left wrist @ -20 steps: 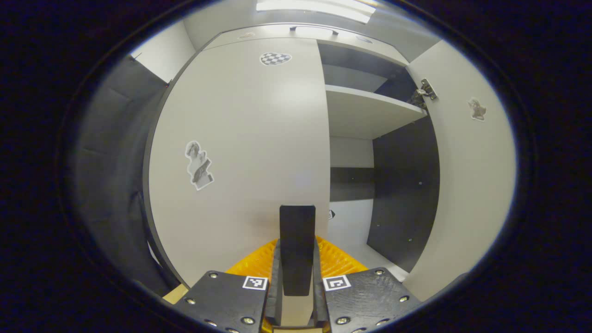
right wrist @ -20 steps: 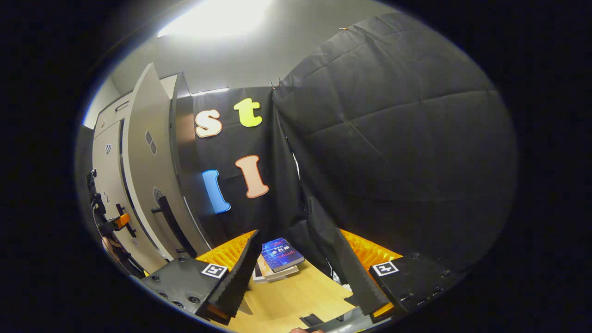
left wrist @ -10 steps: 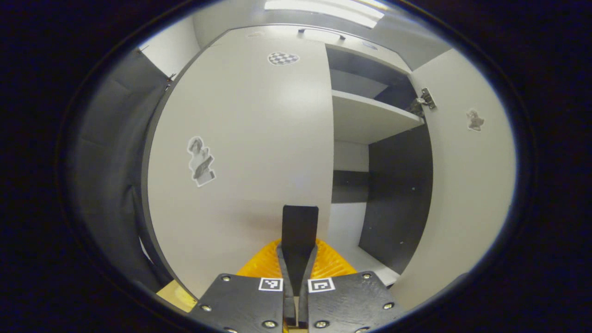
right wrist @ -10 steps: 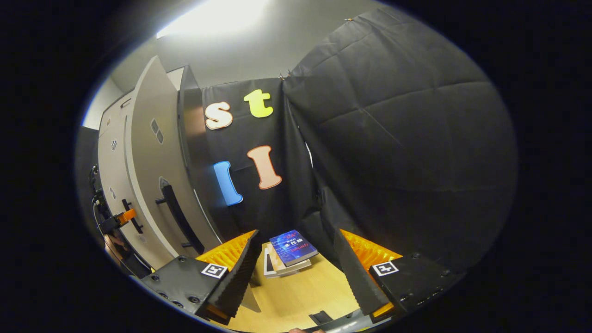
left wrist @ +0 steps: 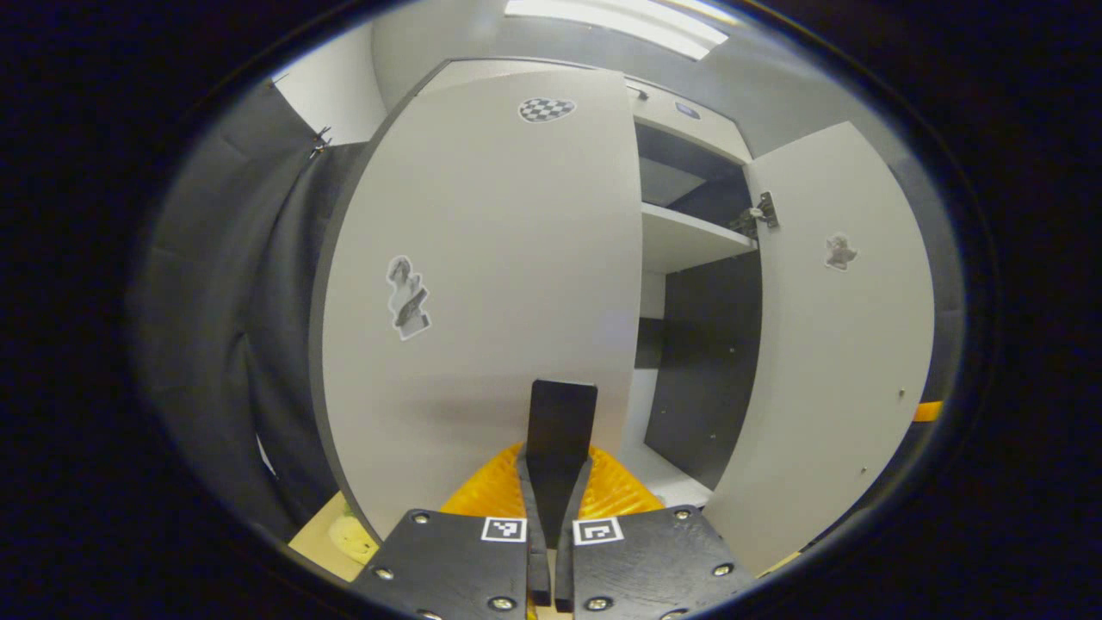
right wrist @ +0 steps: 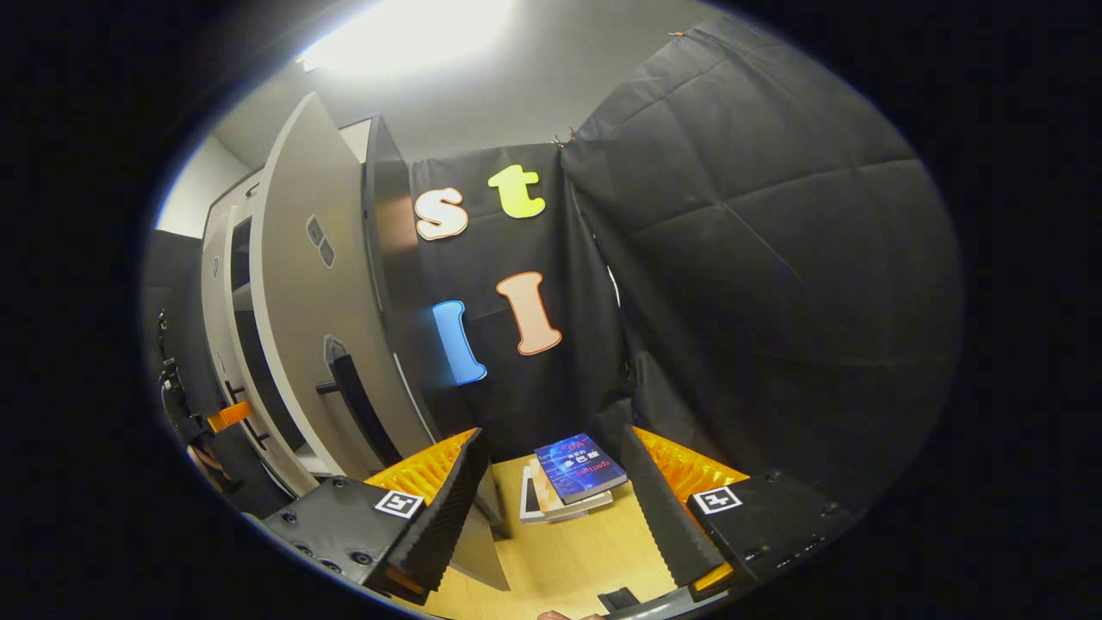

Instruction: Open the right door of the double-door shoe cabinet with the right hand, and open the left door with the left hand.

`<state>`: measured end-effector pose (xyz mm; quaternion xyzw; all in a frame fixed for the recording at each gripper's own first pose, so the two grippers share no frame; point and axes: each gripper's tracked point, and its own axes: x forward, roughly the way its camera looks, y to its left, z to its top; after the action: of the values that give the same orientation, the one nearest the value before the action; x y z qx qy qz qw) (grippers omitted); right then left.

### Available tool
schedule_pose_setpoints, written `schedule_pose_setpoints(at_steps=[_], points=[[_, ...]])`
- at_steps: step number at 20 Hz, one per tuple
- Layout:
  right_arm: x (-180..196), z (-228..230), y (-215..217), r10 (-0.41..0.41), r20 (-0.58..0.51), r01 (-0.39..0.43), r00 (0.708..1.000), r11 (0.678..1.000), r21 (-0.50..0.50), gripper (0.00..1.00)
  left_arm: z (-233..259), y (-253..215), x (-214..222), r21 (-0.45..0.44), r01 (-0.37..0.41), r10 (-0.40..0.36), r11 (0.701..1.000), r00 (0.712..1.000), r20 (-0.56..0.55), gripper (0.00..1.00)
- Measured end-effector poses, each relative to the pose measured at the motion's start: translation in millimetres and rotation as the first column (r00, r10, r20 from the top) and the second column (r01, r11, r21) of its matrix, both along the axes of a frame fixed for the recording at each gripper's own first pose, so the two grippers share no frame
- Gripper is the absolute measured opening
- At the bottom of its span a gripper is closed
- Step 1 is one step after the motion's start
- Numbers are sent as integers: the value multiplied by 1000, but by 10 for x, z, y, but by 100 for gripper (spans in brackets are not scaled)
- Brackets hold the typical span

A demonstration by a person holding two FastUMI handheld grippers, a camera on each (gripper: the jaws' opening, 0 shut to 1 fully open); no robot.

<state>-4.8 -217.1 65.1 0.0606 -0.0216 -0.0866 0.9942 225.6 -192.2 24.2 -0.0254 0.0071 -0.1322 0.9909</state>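
Note:
The grey left door (left wrist: 491, 284) of the shoe cabinet stands partly swung out, with stickers on its face. My left gripper (left wrist: 556, 482) is shut on the door's black upright handle (left wrist: 562, 412). The right door (left wrist: 839, 362) stands wide open, showing a shelf (left wrist: 689, 241) and the dark inside. In the right gripper view that open right door (right wrist: 314, 344) and its black handle (right wrist: 362, 418) lie to the left. My right gripper (right wrist: 555, 517) is open, apart from the door, with nothing between its fingers. The left gripper (right wrist: 219, 419) shows far off at the left.
A small stack of books (right wrist: 575, 474) lies on the wooden floor (right wrist: 568, 560) ahead of the right gripper. Black cloth wall (right wrist: 758, 284) closes the space to the right and behind the cabinet. More cloth (left wrist: 224, 310) hangs left of the left door.
My left gripper closed on the left door's handle and the door has swung outward. The right gripper stayed open and shifted, so the right door and the books sit farther right in its view.

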Motion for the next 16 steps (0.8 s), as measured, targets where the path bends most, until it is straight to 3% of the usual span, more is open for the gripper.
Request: schedule_pose_setpoints(at_steps=[5,6,7,8,14,16], points=[[119,21,208,24,5,-24,1000,1000,-9,92,9,157,-122,-3,5,-5,1000,1000,-10,5],[144,13,234,25,4,-25,1000,1000,-9,98,-1,193,-167,-2,4,-4,1000,1000,-13,4],[166,-7,259,27,2,-27,1000,1000,-7,98,1,224,-201,3,3,-3,1000,1000,-17,5],[190,-13,291,29,1,-29,1000,1000,-2,92,-16,267,-244,2,-2,2,1000,1000,-24,5],[336,12,423,51,0,-51,999,999,8,92,-27,490,-458,13,-31,31,999,999,-30,5],[362,46,458,53,6,-53,999,999,-1,92,-12,615,-509,-20,-41,41,999,999,-26,4]])
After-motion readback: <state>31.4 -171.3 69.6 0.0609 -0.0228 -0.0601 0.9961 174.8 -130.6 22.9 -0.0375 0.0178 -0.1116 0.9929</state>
